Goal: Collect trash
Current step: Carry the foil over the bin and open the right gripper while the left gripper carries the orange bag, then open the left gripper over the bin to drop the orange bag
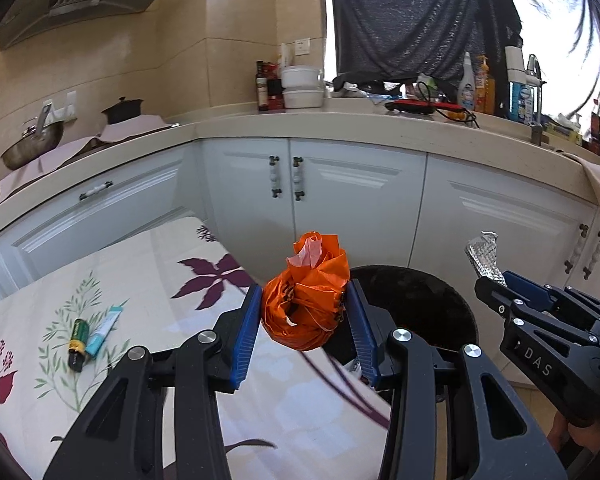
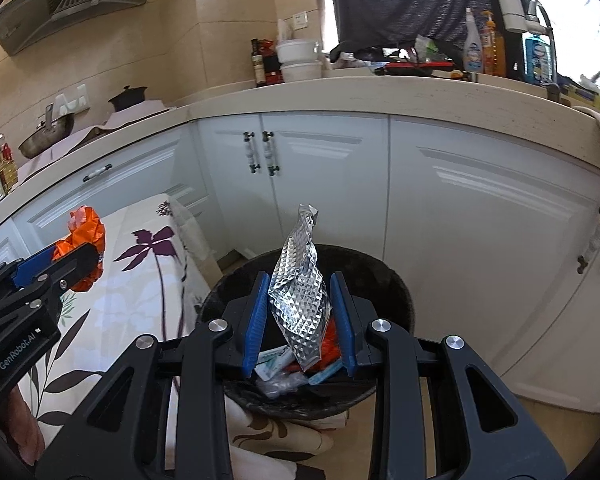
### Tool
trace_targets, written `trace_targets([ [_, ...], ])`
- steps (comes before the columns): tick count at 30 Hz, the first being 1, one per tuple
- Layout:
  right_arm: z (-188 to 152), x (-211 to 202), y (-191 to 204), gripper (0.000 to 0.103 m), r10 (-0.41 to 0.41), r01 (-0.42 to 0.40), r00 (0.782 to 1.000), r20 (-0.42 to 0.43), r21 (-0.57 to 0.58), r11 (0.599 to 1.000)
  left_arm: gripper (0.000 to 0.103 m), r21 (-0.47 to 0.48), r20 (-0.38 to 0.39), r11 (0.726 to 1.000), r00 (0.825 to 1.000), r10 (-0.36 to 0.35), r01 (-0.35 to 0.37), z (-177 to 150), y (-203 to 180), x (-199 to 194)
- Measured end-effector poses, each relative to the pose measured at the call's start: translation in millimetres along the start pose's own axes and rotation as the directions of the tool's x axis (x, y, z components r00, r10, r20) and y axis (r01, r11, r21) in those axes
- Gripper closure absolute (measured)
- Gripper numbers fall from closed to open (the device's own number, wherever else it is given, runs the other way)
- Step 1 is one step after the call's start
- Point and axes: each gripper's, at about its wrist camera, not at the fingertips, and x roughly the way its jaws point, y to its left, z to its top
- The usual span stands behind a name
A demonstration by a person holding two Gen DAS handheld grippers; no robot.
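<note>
Trash rides in both grippers: the left gripper jaws clamp a crumpled orange bag beside the black bin, the right gripper jaws pinch a foil wrapper directly over it (presumably ready for dropping).

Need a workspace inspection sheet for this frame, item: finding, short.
Surface: floral tablecloth on a low table beside the bin.
Job's things: orange bag and silver foil wrapper, both held; black bin already holds scraps.
Clutter: battery and small tube lie on the cloth.
Grippers: left hand-held gripper shut on the orange bag near the table edge; right hand-held gripper shut on the foil wrapper above the bin.
Cables: black cord by a red item on the counter.
Surroundings: white cabinets, countertop with bottles, pot and range hood at left.
</note>
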Motion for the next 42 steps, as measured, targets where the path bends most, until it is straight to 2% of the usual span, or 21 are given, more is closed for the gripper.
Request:
trace_targets([
  [22,4,34,-36,0.073,-0.063,0.063,0.998,-0.001,0.036,0.997,0.060,0.036,-0.001,0.999,0.999,-0.032,0.032,11,-35,50],
  [42,1,70,-49,0.073,-0.085,0.086,0.996,-0.028,0.067,0.994,0.058,0.046,-0.117,0.998,0.993,-0.028,0.033,8,-50,103],
])
